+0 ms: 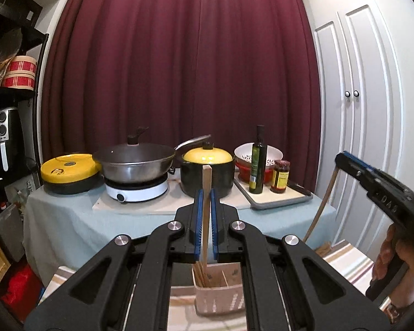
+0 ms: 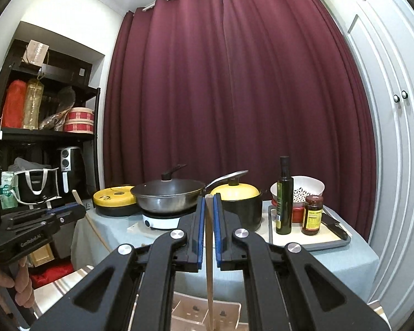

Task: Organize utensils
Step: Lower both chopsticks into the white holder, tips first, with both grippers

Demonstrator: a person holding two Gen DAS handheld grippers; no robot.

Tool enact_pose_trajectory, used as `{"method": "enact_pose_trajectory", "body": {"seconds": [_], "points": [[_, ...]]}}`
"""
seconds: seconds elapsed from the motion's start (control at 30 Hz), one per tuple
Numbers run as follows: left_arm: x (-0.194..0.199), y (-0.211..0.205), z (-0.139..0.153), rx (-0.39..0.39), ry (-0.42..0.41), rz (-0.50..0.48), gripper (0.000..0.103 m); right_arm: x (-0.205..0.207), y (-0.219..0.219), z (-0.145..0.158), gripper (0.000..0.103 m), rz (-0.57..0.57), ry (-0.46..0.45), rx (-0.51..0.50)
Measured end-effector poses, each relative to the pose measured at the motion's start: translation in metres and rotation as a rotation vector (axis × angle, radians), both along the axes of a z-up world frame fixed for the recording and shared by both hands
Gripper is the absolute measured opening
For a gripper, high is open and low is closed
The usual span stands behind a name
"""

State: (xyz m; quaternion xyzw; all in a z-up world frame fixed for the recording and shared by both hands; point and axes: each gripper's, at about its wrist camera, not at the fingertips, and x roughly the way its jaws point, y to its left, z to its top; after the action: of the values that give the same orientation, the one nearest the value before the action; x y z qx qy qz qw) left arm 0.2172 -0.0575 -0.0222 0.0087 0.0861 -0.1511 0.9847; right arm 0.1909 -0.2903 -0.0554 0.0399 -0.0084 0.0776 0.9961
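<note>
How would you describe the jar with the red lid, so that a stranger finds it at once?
Look at the table before the dark red curtain, then at the grey tray on its right end. The small jar stands there beside the taller dark oil bottle; it alone has a red lid and an orange label.

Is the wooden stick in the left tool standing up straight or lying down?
Standing up. The wooden stick runs nearly vertical between the left tool's blue pads, its lower end down in the divided holder.

matte black plastic tongs (image 1: 206, 215) with ribbed blue rubbery pads (image 1: 197, 220), pale bare-wood stick (image 1: 206, 193), shiny steel wok (image 1: 136, 169), glossy yellow lid (image 1: 207, 155) at 12 o'clock, soft grey cloth on desk (image 1: 69, 215)
</note>
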Motion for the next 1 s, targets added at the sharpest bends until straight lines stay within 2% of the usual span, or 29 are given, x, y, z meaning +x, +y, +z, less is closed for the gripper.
{"method": "enact_pose_trajectory", "body": {"seconds": [0.23,0.4,0.53,0.6,0.73,1.0], "points": [[0.021,-0.008,-0.003,-0.005,-0.005,-0.003,0.006,0.029,0.007,-0.013,0.007,-0.039,0.005,-0.035],[0.032,-0.011,-0.018,-0.006,0.017,-0.001,0.006,0.043,0.005,-0.025,0.007,-0.043,0.039,-0.014],[0.027,-0.016,-0.025,0.042,-0.047,0.030,0.006,0.052,0.007,-0.041,0.007,-0.044,0.080,-0.007],[0.024,-0.016,-0.025,0.032,-0.045,0.018,0.006,0.054,0.008,-0.048,0.007,-0.048,0.099,-0.011],[0.012,-0.015,-0.017,0.037,-0.096,0.016,0.006,0.055,0.005,-0.054,0.007,-0.050,0.116,0.002],[0.016,-0.017,-0.014,0.049,-0.097,0.010,0.006,0.058,0.006,-0.060,0.007,-0.050,0.138,0.003]]}}
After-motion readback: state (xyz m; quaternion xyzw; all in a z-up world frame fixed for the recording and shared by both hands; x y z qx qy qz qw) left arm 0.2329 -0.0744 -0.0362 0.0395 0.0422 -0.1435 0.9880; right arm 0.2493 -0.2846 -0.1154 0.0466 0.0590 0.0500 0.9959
